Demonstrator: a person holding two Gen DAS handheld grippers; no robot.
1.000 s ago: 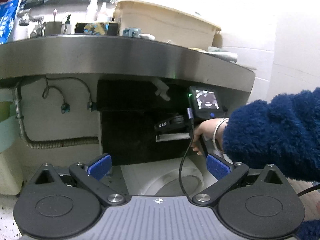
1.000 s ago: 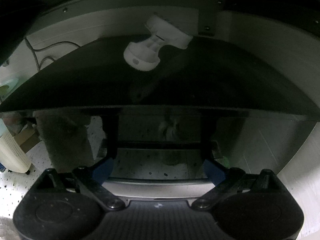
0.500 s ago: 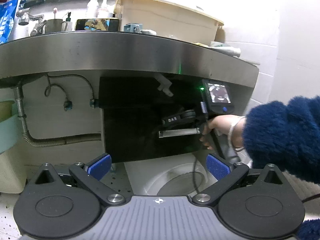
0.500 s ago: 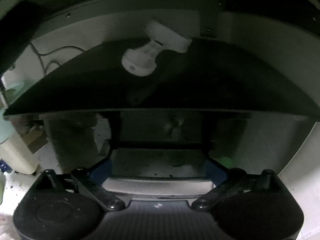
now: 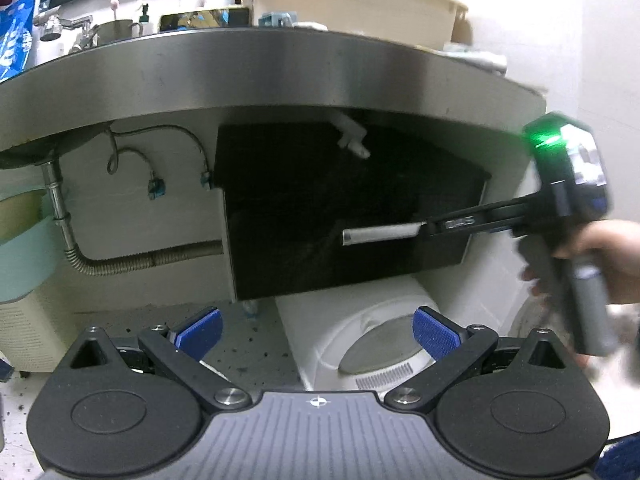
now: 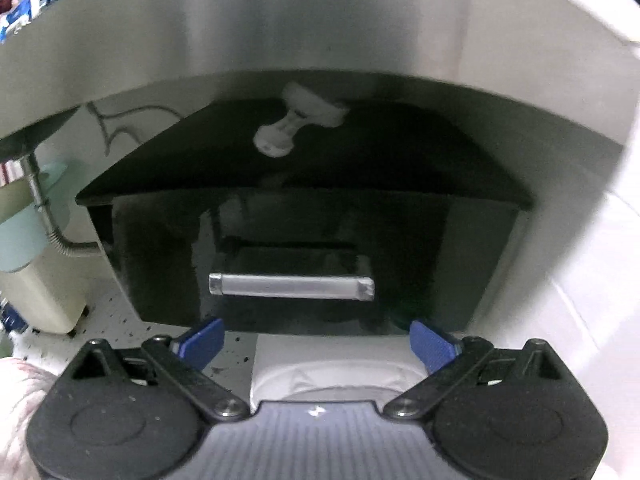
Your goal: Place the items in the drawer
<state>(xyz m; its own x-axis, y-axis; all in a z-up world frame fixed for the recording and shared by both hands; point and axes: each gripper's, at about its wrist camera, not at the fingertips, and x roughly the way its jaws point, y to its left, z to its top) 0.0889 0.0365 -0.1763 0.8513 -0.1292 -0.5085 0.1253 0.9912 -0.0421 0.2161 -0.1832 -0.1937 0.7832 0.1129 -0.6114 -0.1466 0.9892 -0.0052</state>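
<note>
The steel desk (image 5: 280, 68) is spanning twelve o'clock, and the black drawer (image 6: 304, 232) is sitting just under it, shut. Its silver handle (image 6: 291, 287) is lying at center. Your right tool (image 6: 316, 342) is opening its jaws, nothing between them. Your left tool (image 5: 316, 334) is hanging released, empty.

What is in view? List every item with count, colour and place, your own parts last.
drawer: one, black, under the counter
handle: one, silver, drawer front
counter: one, steel, above drawer
white fitting: one, above the drawer's top
corrugated hose: one, grey, left of drawer
beige tub: one, on counter
white appliance: one, on floor below drawer
left gripper: blue fingers, open, empty
right gripper: blue fingers, opening, empty, short of the handle
hand: one, holding right gripper
</note>
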